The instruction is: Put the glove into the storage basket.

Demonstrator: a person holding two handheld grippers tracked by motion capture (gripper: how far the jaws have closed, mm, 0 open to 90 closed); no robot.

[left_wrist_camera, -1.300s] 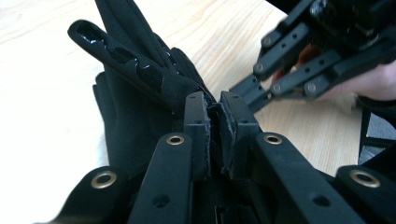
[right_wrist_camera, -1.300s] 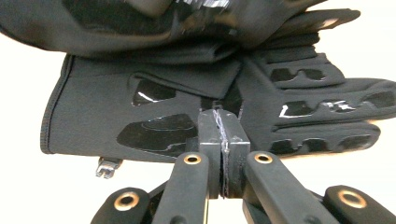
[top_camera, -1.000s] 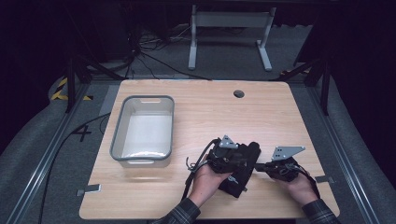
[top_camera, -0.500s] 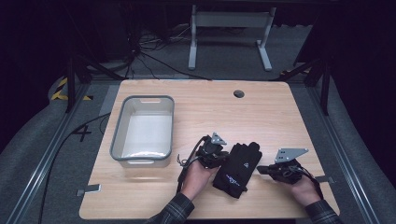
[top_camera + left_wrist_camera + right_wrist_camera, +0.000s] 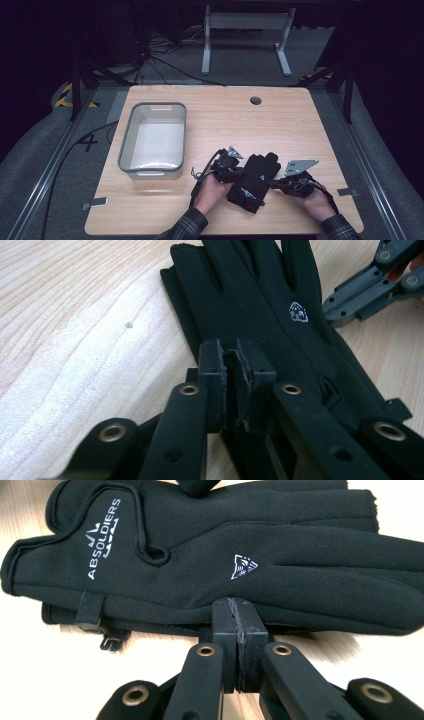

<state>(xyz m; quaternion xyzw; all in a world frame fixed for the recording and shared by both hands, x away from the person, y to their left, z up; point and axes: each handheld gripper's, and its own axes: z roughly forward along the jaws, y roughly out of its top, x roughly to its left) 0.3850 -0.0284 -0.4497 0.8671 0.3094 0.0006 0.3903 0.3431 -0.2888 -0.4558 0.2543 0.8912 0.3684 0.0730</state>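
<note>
Flat on the wooden table, near the front edge: a pair of black gloves, stacked one on the other, fingertips pointing away from the person, cuffs toward them. White triangle logo on the back of the top glove, white lettering near the cuff in the right gripper view.

Left gripper just beside the gloves' left edge, held in the left hand. Fingers almost together, a narrow gap between the pads, tips resting at the glove's edge in the left gripper view; cannot tell whether any fabric sits between them.

Right gripper at the gloves' right edge, held in the right hand. Fingers pressed fully together, pad against pad, tips touching or just short of the glove's long side; no fabric visibly pinched.

Gloves lying between the two grippers, one at each side.

Well apart, on the left half of the table: a grey plastic bin, long side running away from the person.
</note>
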